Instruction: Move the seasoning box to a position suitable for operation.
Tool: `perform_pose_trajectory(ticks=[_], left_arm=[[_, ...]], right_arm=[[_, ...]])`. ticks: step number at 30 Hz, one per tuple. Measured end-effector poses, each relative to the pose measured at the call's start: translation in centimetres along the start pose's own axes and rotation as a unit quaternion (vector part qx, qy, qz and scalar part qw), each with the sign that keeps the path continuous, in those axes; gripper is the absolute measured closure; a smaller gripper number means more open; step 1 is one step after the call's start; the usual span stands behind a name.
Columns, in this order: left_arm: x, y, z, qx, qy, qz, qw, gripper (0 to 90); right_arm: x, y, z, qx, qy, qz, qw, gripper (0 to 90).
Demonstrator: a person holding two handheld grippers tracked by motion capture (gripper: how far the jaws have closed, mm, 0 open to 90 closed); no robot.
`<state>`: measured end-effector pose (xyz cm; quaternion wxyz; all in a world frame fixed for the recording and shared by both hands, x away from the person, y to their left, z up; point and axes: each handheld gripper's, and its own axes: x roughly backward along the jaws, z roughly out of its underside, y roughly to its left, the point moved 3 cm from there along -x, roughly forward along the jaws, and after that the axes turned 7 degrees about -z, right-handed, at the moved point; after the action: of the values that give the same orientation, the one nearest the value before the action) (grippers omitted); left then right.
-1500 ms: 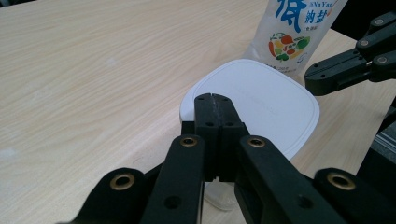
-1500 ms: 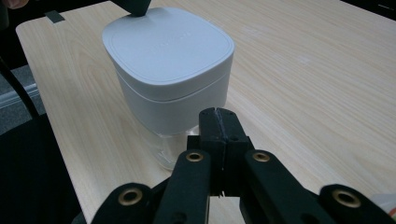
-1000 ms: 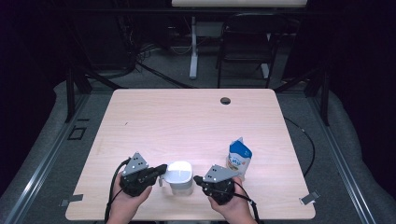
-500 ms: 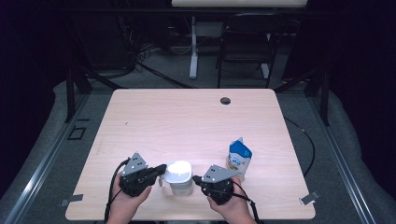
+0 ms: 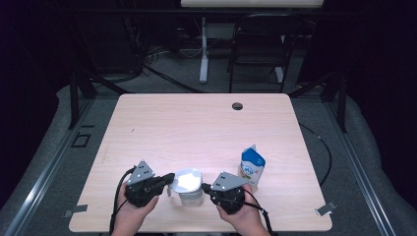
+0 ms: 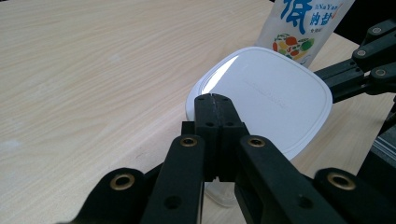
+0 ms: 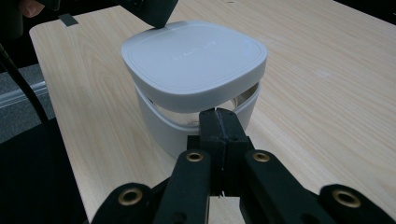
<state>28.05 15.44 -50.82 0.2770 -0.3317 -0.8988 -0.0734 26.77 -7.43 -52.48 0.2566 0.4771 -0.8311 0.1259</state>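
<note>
Low centre of the high view, the white lidded container (image 5: 189, 186) sits on the counter (image 5: 196, 128) between both tongs — left (image 5: 169, 178), right (image 5: 205, 187) — each closed, empty; open them before gripping the lid

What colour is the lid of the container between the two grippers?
White, a plain lid with a glossy sheen; the right gripper view shows it best.

The high view looks forward and down over the counter (image 5: 206, 128) from afar; both gripper views sit low and close, facing the white lidded container (image 6: 266, 98) from opposite sides.
</note>
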Motion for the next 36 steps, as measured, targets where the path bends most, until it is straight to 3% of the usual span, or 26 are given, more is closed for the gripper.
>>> perform_pose_trajectory(ticks=[18,36], left_arm=[[0.2,0.3,0.2,-0.001,0.001,-0.007,1.0,90.0],[2.0,1.9,1.1,0.023,-0.003,-0.024,0.9994,83.5]], right_arm=[[0.1,0.1,-0.6,-0.002,-0.004,-0.002,1.0,90.0],[0.5,0.1,-1.7,-0.007,-0.011,-0.007,0.9999,90.0]])
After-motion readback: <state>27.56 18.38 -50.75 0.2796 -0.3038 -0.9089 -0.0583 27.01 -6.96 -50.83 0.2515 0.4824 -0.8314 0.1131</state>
